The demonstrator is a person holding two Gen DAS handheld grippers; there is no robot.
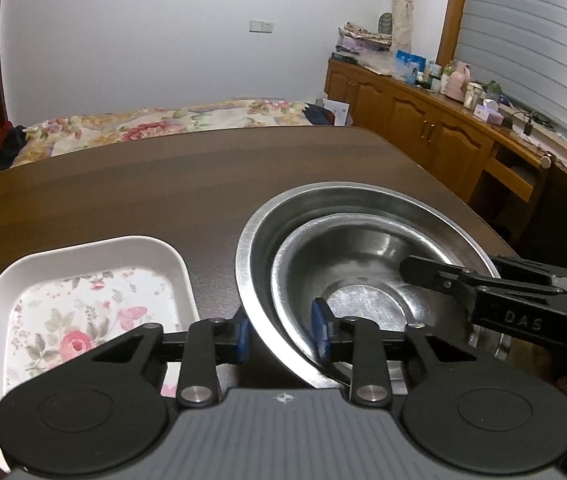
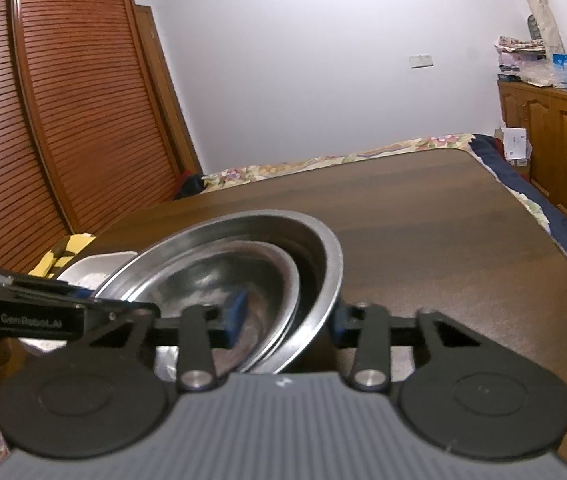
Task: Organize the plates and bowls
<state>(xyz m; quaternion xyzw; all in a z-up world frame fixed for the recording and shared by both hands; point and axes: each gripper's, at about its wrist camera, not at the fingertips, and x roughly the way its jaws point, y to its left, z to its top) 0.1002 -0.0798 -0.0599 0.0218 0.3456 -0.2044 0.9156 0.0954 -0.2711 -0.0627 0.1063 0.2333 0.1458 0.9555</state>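
You've got the nested shiny steel bowls (image 1: 363, 264) on the dark wooden table (image 1: 163, 184), beside the white floral tray (image 1: 83, 312). Left gripper (image 1: 283, 334) and right gripper (image 2: 287, 314) each straddle opposite rims, fingers half-open, probably for a level two-handed lift.

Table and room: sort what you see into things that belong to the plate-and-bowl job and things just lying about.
Job:
- large steel bowl
- smaller steel bowl nested inside it
- floral tray
- left gripper and right gripper, each straddling the bowls' rims

Lying about:
- bed
- sideboard clutter
- wardrobe
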